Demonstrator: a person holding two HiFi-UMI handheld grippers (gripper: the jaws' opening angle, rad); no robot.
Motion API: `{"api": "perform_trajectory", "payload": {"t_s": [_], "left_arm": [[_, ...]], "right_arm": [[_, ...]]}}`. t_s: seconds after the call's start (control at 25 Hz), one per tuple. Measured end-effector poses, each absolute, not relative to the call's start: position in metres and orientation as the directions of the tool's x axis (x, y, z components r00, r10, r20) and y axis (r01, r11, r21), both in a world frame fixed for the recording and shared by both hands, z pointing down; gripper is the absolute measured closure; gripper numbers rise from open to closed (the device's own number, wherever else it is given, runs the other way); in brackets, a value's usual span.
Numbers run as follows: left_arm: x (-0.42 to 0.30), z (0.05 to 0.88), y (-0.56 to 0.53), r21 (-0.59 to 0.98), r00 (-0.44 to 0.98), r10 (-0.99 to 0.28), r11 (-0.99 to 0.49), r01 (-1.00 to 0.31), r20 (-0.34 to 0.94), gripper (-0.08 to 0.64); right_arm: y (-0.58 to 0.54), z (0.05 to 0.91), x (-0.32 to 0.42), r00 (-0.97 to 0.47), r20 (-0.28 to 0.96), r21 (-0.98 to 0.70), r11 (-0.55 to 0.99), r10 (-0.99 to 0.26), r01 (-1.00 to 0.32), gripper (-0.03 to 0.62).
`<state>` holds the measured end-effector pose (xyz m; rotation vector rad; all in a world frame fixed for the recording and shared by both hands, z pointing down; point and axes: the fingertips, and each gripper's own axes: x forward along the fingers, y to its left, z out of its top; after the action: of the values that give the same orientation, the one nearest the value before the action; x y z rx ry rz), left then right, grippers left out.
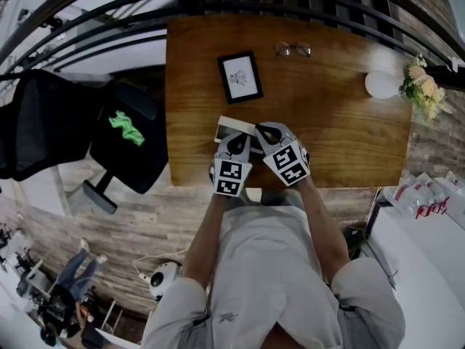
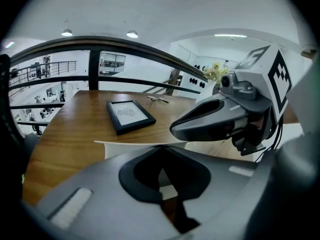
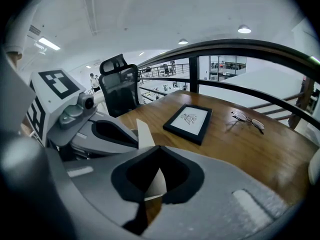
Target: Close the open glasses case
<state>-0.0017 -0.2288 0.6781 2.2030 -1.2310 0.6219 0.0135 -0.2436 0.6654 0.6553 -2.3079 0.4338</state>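
**A:** Where is the case?

**B:** The case [image 1: 227, 126] sits at the near edge of the tabletop [image 1: 334, 129], in front of the frame [image 1: 240, 76]. The glasses [image 1: 293, 49] lie well apart, at the far edge.

**A:** And your tools?

**B:** I have both right at the case, side by side. The left hand-held gripper [image 1: 236, 141] has its jaws pressed together, tips at the pale lid. The right hand-held gripper [image 1: 267, 131] is likewise pressed together. In its view, a cream flap stands up just beside the left one. I cannot tell whether either tip touches the lid.
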Motion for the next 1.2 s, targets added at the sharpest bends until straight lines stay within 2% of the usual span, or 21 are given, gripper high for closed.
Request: {"api": "perform_trajectory", "payload": {"t_s": [1.2], "left_arm": [[-0.01, 0.691, -0.188, 0.23, 0.486, -0.596, -0.455, -0.86, 0.639, 0.54]], "right_arm": [[-0.201, 0.677, 0.017, -0.597, 0.722, -0.098, 0.802, -0.35, -0.589, 0.589]]}}
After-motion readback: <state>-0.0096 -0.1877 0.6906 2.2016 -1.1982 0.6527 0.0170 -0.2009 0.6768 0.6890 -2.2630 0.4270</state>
